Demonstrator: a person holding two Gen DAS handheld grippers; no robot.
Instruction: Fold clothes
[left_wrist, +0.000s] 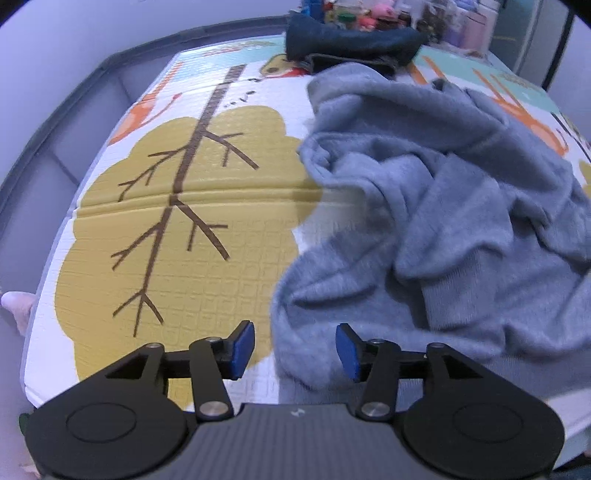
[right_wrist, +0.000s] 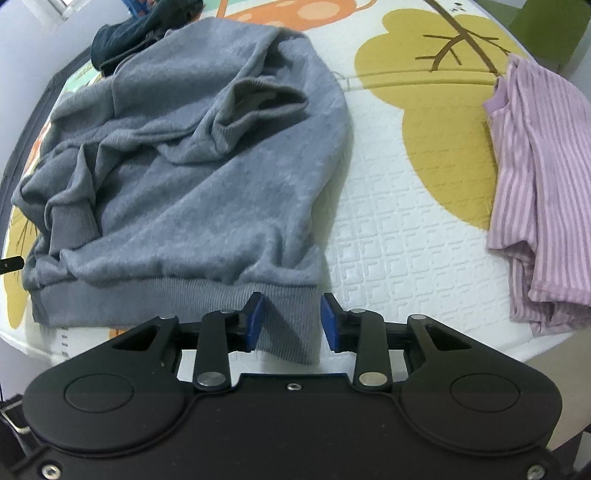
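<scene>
Both claws sit at frame bottom, jaws parted. Left gripper (left_wrist: 295, 350): blue pads apart, grey cloth edge lying in the gap but neither pad pressing on it, so holding nothing. Right gripper (right_wrist: 291, 321): pads apart either side of the ribbed hem corner, small gaps both sides, so not clamped.

Grey sweatshirt (right_wrist: 192, 155) lies rumpled on the play mat (right_wrist: 388, 240), filling left and centre of the right wrist view and the right half of the left wrist view. Hem runs along lower edge near the claws; a sleeve with ribbed cuff is bunched on top of the body, upper middle.

Step, by my reading: early, garment laid out w/ hem nearest, not yet flattened or folded. Next move prob. needs that sleeve pulled clear and the body smoothed, then a firm pinch on hem corners before folding.

Around: striped lilac garment (right_wrist: 535, 192) at right edge of right wrist view, well apart. Dark blue garment (left_wrist: 351, 40) at top, touching sweatshirt's far end; could snag if sweatshirt gets dragged. Toys and clutter (left_wrist: 362, 14) beyond, blurred.
</scene>
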